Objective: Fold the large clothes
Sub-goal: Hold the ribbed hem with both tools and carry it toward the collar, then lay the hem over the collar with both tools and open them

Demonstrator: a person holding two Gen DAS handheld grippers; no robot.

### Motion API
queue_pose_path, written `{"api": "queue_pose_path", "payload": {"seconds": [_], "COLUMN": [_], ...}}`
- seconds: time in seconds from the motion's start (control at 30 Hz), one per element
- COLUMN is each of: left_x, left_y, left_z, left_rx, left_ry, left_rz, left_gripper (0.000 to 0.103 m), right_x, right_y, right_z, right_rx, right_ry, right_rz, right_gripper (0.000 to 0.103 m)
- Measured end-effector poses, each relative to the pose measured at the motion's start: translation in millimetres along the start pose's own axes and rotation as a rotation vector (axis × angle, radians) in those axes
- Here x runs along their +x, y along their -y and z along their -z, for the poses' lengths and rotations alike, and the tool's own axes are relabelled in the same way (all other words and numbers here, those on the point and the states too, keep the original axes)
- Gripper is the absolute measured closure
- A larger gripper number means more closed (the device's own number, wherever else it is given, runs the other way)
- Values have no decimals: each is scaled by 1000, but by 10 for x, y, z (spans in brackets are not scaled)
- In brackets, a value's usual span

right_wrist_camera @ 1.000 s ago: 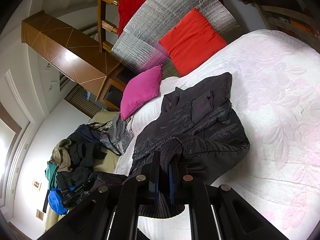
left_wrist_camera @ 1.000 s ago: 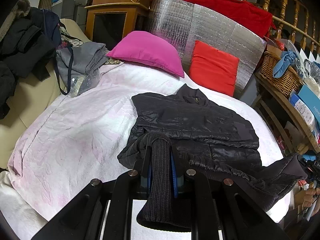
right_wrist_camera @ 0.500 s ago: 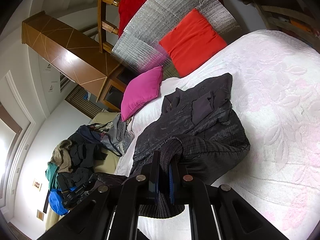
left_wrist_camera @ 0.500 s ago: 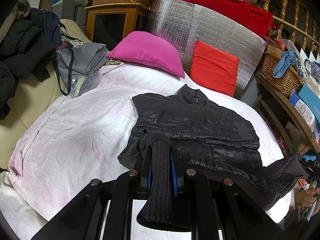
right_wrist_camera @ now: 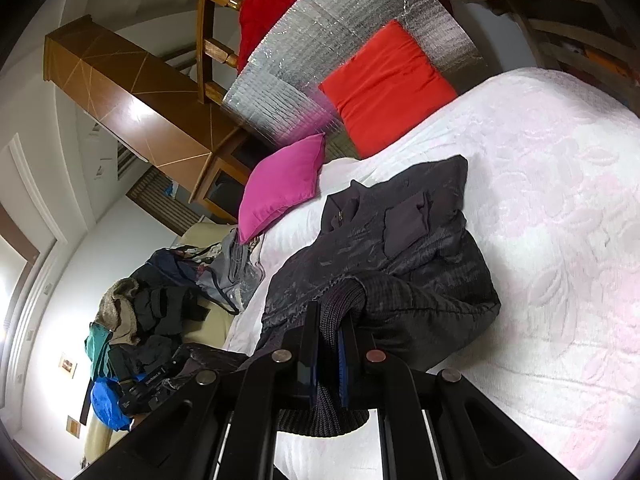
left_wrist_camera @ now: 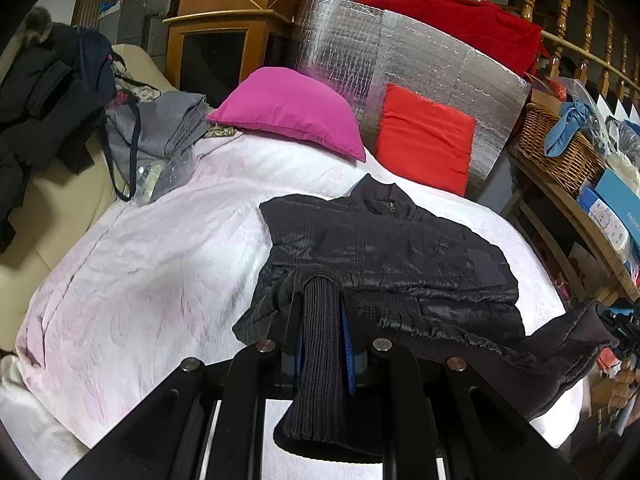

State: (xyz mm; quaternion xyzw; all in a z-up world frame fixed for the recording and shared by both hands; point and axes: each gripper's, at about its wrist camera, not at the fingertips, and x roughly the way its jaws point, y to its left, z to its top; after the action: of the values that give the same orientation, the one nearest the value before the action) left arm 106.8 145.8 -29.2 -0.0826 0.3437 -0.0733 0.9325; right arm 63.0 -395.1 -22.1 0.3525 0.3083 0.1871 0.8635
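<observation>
The dark jacket [left_wrist_camera: 384,256] lies spread on the white bed [left_wrist_camera: 132,280], with its collar toward 12 o'clock near the pink pillow [left_wrist_camera: 292,112] and the red pillow [left_wrist_camera: 424,136]. The left tongs [left_wrist_camera: 320,312] are closed on one ribbed cuff [left_wrist_camera: 320,360]. The right tongs [right_wrist_camera: 332,328] are closed on the other ribbed cuff [right_wrist_camera: 340,304], at 6 o'clock of the jacket.

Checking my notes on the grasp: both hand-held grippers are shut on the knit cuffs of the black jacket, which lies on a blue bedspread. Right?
Not quite: the bedspread is white with faint pink flowers, as the left wrist view shows. The left hand-held gripper and right hand-held gripper are indeed shut on the black jacket cuffs.
</observation>
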Motion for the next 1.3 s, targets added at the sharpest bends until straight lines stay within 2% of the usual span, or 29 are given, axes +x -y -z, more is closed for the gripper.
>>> {"api": "queue_pose_path", "payload": {"seconds": [0.23,0.47,0.67,0.8,1.0,1.3], "left_x": [109,311,636,946,1402,1968], "left_y": [37,98,178,208,236,237], "left_z": [-234,-637,-1033,-1255,-1389,-1435], "left_rx": [7,23,37,42,46,54], "left_ry": [17,47,70,75,42,-8], "left_rz": [2,-7,-27,-76,-122,-165], "left_gripper": [87,87,86,87,87,87], "right_x": [117,301,635,960,1432,1928], "right_y": [-62,-157,-220,-157,57,394], "right_z": [-275,-669,-1122,-1433,-1675,-1855], "right_rx": [-23,-25,-29,-17,9,55], "right_ry": [18,68,101,113,90,52], "right_rz": [-4,-19,0,36,98,165], "right_gripper": [95,95,96,95,96,96]}}
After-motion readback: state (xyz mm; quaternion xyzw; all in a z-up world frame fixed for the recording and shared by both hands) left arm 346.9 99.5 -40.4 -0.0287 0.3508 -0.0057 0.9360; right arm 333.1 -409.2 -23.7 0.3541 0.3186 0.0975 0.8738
